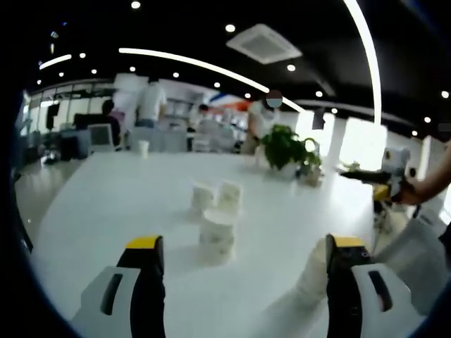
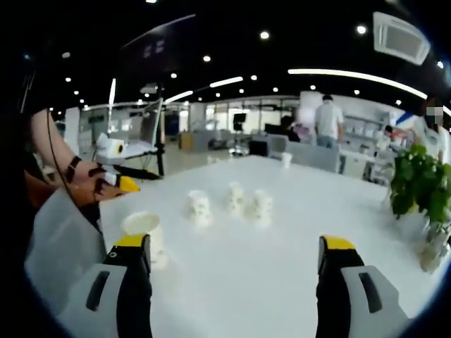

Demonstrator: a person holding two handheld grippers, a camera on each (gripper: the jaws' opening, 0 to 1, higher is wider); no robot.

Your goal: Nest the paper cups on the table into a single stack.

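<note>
On the white table [image 1: 106, 204], four paper cups are waiting: three clustered mid-table [image 1: 215, 211] and a fourth cup [image 1: 313, 271] just beside the left gripper [image 1: 243, 282], whose jaws are standing wide apart and empty. The right gripper [image 2: 232, 282] is likewise gaping over bare tabletop. A good first grab is probably closing squarely on that near cup's wall, gently, without crushing the rim.
</note>
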